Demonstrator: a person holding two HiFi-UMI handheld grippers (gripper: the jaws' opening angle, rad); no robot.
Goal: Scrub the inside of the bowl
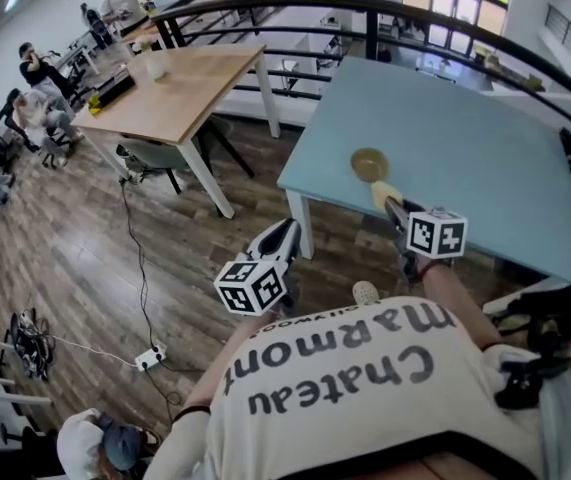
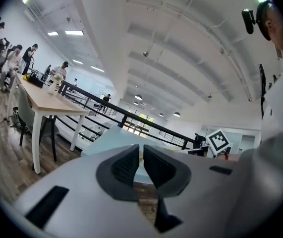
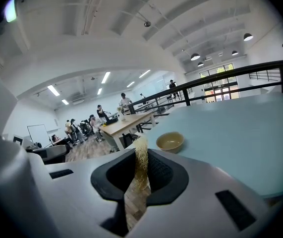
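Tan bowl sits upright on blue table (right gripper's jaws clamp a yellow scourer; left gripper's barely apart).

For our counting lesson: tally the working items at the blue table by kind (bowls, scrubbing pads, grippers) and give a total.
bowl: 1
scrubbing pad: 1
grippers (left gripper, right gripper): 2
Total: 4

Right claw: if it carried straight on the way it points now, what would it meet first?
Probably the bowl on the blue table: it sits ahead of the right claw, slightly right of the scrub pad it grips. Depth is unclear, so the table edge might come first.
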